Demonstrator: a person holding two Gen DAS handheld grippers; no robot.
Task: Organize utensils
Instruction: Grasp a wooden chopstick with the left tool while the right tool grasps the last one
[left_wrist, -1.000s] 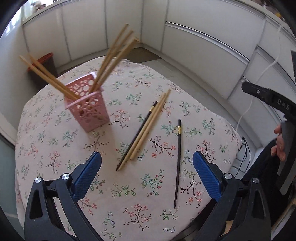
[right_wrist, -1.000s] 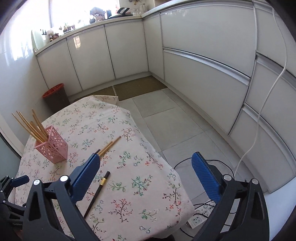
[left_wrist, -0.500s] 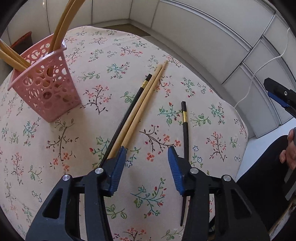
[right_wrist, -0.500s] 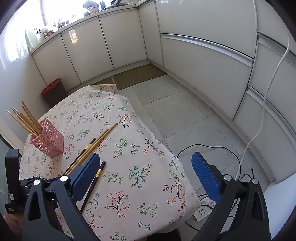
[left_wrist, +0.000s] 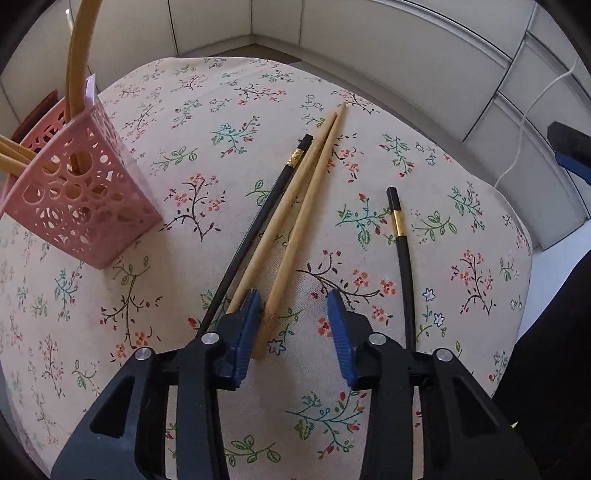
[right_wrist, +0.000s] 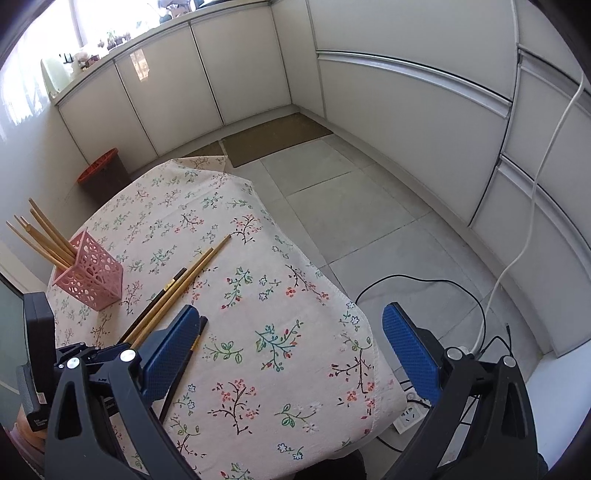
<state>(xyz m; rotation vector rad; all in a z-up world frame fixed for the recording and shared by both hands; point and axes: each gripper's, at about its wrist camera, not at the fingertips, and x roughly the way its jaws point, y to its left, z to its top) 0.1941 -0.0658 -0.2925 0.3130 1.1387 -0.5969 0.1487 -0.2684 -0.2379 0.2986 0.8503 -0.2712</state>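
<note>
Two wooden chopsticks (left_wrist: 299, 218) and a black chopstick (left_wrist: 255, 236) lie side by side on the floral tablecloth; a second black chopstick (left_wrist: 402, 258) lies apart to the right. A pink perforated holder (left_wrist: 77, 203) with several wooden chopsticks stands at the left. My left gripper (left_wrist: 295, 317) is open low over the cloth, its jaws around the near end of the right wooden chopstick. My right gripper (right_wrist: 291, 343) is open and empty above the table's right side. In the right wrist view the holder (right_wrist: 92, 280) and the wooden chopsticks (right_wrist: 184, 284) show at the left.
The table's cloth edge (right_wrist: 369, 354) drops off at the right, with tiled floor (right_wrist: 369, 206), cables and a power strip (right_wrist: 410, 417) below. White cabinets run along the walls. A dark bin with a red rim (right_wrist: 103, 173) stands beyond the table.
My left gripper came down toward the cloth and its jaws narrowed from wide open; they now sit around the near end of a wooden chopstick. The right gripper shifted slightly.
</note>
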